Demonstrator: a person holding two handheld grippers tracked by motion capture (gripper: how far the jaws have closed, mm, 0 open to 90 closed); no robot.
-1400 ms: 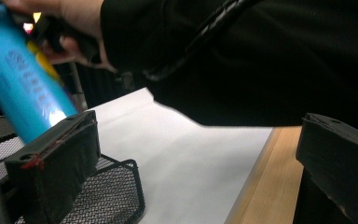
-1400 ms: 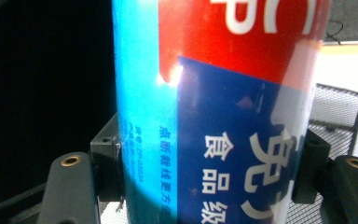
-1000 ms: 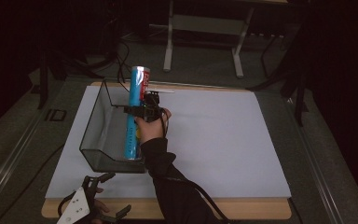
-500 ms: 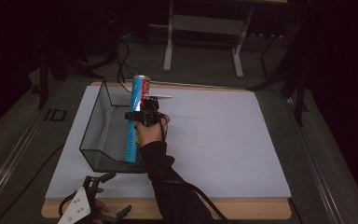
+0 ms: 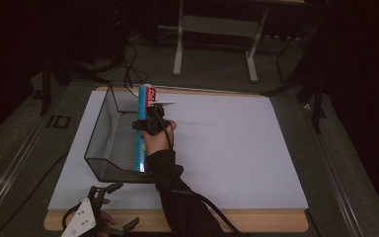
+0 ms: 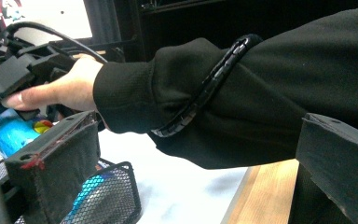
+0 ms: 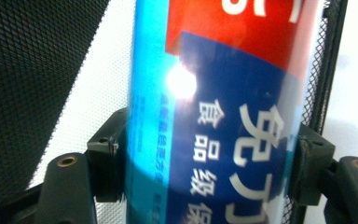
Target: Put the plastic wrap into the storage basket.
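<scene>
Between the right gripper's matt black plastic jaws sat a tube with a glossy, smooth printed skin that threw back a bright glare. Beside it rose the basket of fine black wire mesh, dull in finish. Under both lay smooth matt white paper over a pale wooden board. The sleeve behind the gripper was soft black cloth.

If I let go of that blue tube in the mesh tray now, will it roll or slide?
Probably some. The blue tube is round with a glossy, glaring wrap, so likely slippery against the right gripper pads. Lying along the mesh tray wall, it should roll little. It looks rigid, not floppy.
</scene>
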